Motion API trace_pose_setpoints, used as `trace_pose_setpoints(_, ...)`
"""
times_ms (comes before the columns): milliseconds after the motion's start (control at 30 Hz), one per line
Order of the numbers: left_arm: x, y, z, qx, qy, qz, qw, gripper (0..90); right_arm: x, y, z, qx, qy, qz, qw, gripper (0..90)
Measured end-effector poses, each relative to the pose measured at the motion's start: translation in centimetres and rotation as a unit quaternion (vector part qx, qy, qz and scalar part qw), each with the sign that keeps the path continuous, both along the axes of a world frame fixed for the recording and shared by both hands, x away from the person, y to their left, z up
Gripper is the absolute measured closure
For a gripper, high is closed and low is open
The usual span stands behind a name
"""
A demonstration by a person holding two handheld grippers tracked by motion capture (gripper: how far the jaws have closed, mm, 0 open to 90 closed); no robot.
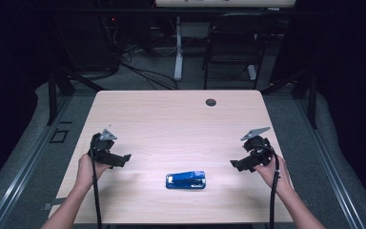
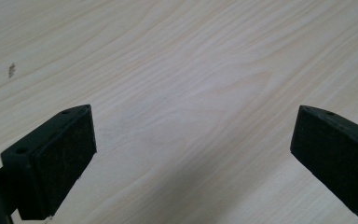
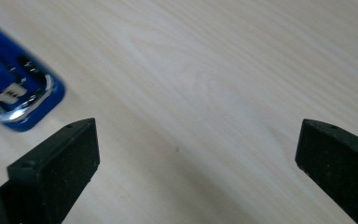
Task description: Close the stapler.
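Blue stapler (image 1: 186, 180) lies flat on the tabletop (image 1: 171, 119), between left gripper (image 1: 120, 160) and right gripper (image 1: 237, 164), both jaws wide apart (nothing held); a careless one-sided nudge could skid it away.

the high view is lit from above: the pale worktop (image 1: 181, 119) is evenly bright, while the surrounding floor and room edges fall into near-black. the picture is soft, with low detail overall. a faint shadow lies beside the blue stapler (image 1: 186, 180), whose top carries a weak sheen. in the left gripper view, wood grain is sharp far off and a broad soft shadow crosses the lower middle. in the right gripper view, the stapler (image 3: 16, 93) is blurred, with glare on its metal end.
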State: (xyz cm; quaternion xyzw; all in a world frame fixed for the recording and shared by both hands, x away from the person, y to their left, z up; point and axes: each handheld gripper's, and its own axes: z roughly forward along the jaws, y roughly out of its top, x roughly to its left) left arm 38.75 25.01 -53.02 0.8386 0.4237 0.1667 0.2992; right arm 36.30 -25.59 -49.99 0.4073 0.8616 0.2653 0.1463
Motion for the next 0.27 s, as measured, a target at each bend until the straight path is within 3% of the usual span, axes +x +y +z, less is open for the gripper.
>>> trace_pose_setpoints(100,0.4,0.7,-0.6,-0.004,0.008,0.02,0.9998,0.4,0.2,-0.4,-0.1,0.009,-0.019,-0.013,0.9997,0.0)
trace_pose_setpoints(267,1.1,1.8,-1.4,-0.01,0.022,0.046,0.9987,0.3,0.8,-0.9,-1.2,-0.007,-0.009,-0.023,0.9997,0.0)
